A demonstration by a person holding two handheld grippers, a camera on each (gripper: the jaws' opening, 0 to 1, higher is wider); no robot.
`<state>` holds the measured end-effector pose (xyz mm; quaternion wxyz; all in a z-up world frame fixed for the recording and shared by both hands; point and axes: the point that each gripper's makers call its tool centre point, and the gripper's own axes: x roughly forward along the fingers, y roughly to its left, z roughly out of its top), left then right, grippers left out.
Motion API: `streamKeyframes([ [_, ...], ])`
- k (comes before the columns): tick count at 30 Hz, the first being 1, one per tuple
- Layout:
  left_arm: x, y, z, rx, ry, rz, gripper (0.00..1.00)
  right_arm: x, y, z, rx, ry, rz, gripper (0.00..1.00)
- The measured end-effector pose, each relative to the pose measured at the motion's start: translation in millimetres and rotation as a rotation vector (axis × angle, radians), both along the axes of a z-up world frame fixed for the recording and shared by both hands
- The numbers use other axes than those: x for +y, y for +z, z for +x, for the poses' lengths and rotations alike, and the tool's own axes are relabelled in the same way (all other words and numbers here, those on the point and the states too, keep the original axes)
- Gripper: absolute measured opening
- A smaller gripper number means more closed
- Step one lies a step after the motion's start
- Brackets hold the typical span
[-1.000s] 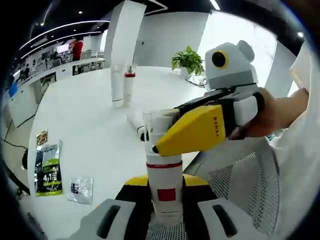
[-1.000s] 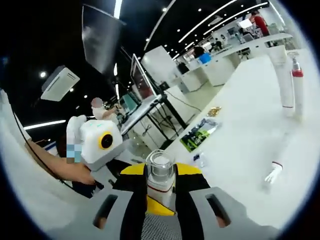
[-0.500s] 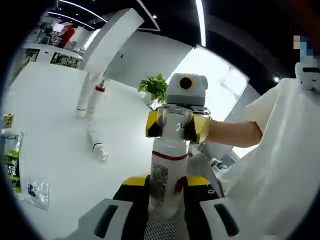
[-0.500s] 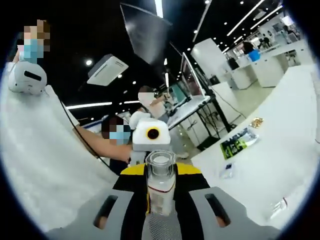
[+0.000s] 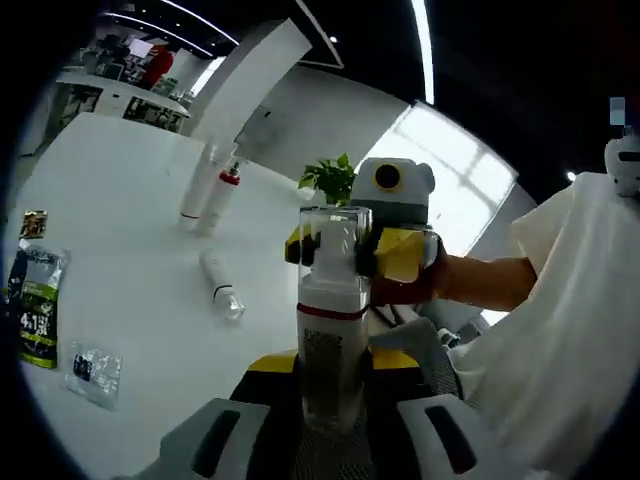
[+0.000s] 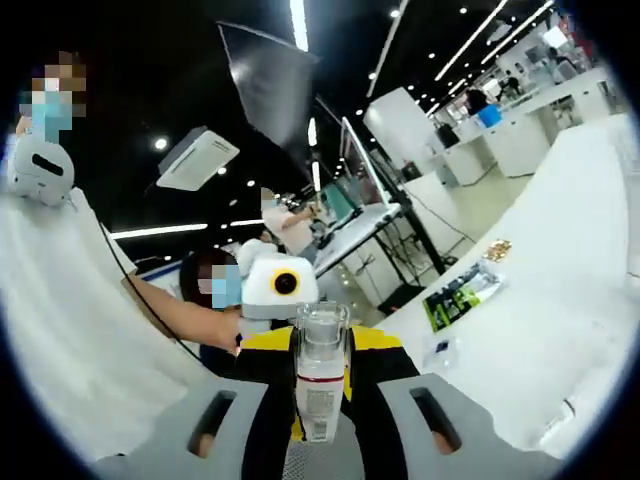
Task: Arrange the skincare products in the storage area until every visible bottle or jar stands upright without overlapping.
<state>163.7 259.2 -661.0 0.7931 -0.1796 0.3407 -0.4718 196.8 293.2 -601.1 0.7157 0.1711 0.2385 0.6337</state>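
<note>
Pump bottle stands upright, clenched by both grippers' fingers — left gripper, right gripper — above the counter, where another bottle lies flat.

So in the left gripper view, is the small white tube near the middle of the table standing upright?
No, the small white tube with a clear cap lies flat on the white table, while two taller white bottles stand upright behind it.

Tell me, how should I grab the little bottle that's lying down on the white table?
Grip the lying bottle across the middle of its round body, coming down from above with one jaw on each long side. It lies flat on the table, apart from the two standing bottles, so nothing crowds it. Its narrow capped end looks likelier to slip.
</note>
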Motion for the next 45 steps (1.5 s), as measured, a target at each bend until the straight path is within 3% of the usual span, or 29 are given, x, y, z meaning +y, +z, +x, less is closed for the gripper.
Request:
streamKeyframes([
  [1, 4.9, -4.2, 5.6, -0.002, 0.044, 0.032, 0.23, 0.0, -7.6, 4.8, 0.050, -0.063, -0.040, 0.20],
  [3, 6.8, -2.9, 8.6, 0.002, 0.066, 0.028, 0.23, 2.4, -18.7, 1.5, 0.054, -0.084, -0.093, 0.24],
  [4, 9.7, -2.0, 13.8, -0.029, 0.090, 0.037, 0.23, 4.9, -20.2, -1.4, 0.030, -0.081, -0.098, 0.25],
  [8, 16.5, -8.6, 18.4, -0.032, 0.141, 0.094, 0.23, 11.6, -36.7, -11.1, 0.020, -0.076, -0.183, 0.24],
  [12, 12.6, -16.6, 13.2, -0.048, 0.115, 0.161, 0.23, 11.8, -38.9, -3.9, 0.021, -0.132, -0.196, 0.22],
  [17, 15.4, -25.0, 15.6, -0.073, 0.124, 0.238, 0.24, 9.3, -46.9, -3.0, 0.067, -0.155, -0.232, 0.21],
  [27, 15.8, -29.0, 21.5, -0.166, 0.128, 0.317, 0.25, 1.2, -49.4, 1.1, 0.028, -0.127, -0.235, 0.20],
  [31, 18.6, -41.1, 17.0, -0.137, 0.097, 0.379, 0.24, -9.3, -45.7, 12.7, -0.001, -0.164, -0.235, 0.20],
  [33, 19.6, -43.8, 16.6, -0.162, 0.082, 0.414, 0.25, -16.3, -43.2, 19.6, -0.007, -0.183, -0.226, 0.20],
  [39, 21.8, -57.2, 11.7, -0.152, 0.051, 0.482, 0.25, -36.0, -36.5, 39.1, -0.045, -0.231, -0.211, 0.20],
  [41, 22.4, -64.8, 4.0, -0.091, 0.026, 0.501, 0.25, -42.5, -35.4, 46.2, -0.012, -0.268, -0.190, 0.20],
  [45, 21.4, -67.7, 6.8, -0.119, 0.022, 0.522, 0.25, -61.3, -27.6, 57.9, 0.008, -0.377, -0.142, 0.20],
])
